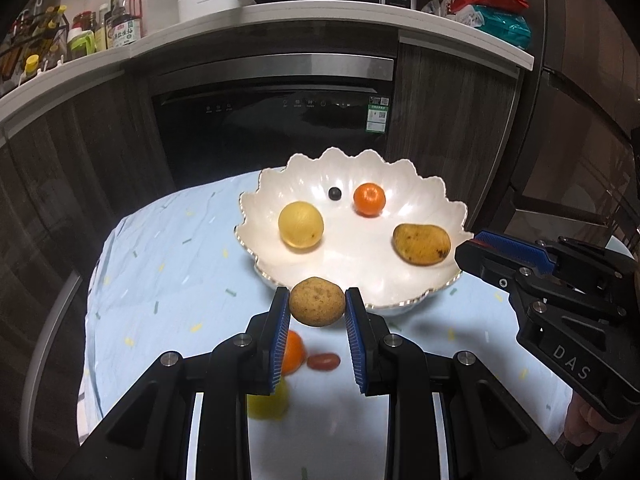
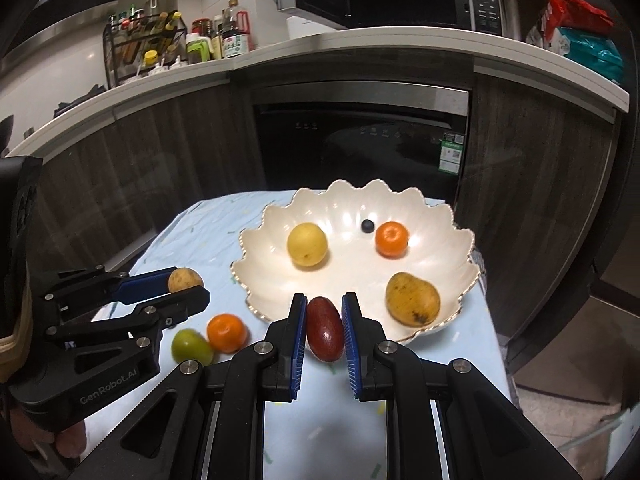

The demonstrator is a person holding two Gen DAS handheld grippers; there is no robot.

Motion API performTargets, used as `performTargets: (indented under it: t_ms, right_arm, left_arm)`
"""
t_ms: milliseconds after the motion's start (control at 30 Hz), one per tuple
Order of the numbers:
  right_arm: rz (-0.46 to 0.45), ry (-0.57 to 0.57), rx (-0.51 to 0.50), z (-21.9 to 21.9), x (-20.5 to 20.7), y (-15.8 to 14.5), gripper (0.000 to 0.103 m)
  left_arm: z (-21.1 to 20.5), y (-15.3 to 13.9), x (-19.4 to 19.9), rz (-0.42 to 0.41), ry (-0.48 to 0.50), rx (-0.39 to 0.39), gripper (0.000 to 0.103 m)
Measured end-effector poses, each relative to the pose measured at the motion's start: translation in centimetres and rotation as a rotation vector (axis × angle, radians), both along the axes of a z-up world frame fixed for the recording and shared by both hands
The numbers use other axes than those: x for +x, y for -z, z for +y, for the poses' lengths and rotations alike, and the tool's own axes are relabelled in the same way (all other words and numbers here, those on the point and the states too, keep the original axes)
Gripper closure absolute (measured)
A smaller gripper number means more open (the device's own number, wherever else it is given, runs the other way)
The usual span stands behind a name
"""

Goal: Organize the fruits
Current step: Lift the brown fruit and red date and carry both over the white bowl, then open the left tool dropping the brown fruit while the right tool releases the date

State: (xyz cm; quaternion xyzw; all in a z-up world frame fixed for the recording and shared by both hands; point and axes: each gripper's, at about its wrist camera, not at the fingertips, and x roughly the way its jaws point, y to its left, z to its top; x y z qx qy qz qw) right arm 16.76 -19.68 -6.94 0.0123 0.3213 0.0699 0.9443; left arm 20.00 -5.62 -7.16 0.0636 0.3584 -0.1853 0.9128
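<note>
A white scalloped bowl [image 1: 404, 280] [image 2: 360, 280] on the blue cloth holds a yellow round fruit [image 1: 301, 224] [image 2: 307, 244], a mandarin [image 1: 369, 199] [image 2: 391, 239], a blueberry [image 1: 334, 193] [image 2: 367, 225] and a mango [image 1: 421, 243] [image 2: 412, 298]. My left gripper [image 1: 317, 312] [image 2: 188, 284] is shut on a brown round fruit [image 1: 317, 301] [image 2: 185, 279] just before the bowl's near rim. My right gripper [image 2: 324, 330] [image 1: 476, 246] is shut on a dark red oval fruit [image 2: 325, 328], held at the bowl's near edge.
On the cloth lie an orange [image 2: 226, 332] [image 1: 294, 351], a green fruit [image 2: 191, 346], a red oval fruit [image 1: 323, 361] and a blurred yellow-green fruit [image 1: 268, 402]. A counter [image 2: 360, 46] with bottles, a microwave and a dark oven front stands behind the table.
</note>
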Motion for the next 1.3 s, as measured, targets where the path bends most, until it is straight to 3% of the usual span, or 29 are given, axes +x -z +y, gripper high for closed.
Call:
performTargets:
  t_ms: [567,1200,1300]
  right_arm:
    - [0.022,0.048,0.022,-1.8,3.3,0.0,0.084]
    - [0.112,0.064,0.057,-2.5,5.9,2.8,0.083]
    - [0.114,0.057,0.065,-2.4,6.0,2.8,0.078]
  left_arm:
    - [-1.9,0.3,4.1,0.021,-0.015,0.002,0.075]
    - [-3.2,2.4,6.8,0.06,-0.008,0.028,0.075]
    - [-3.1,2.4,6.9,0.056,-0.013,0.035,0.065]
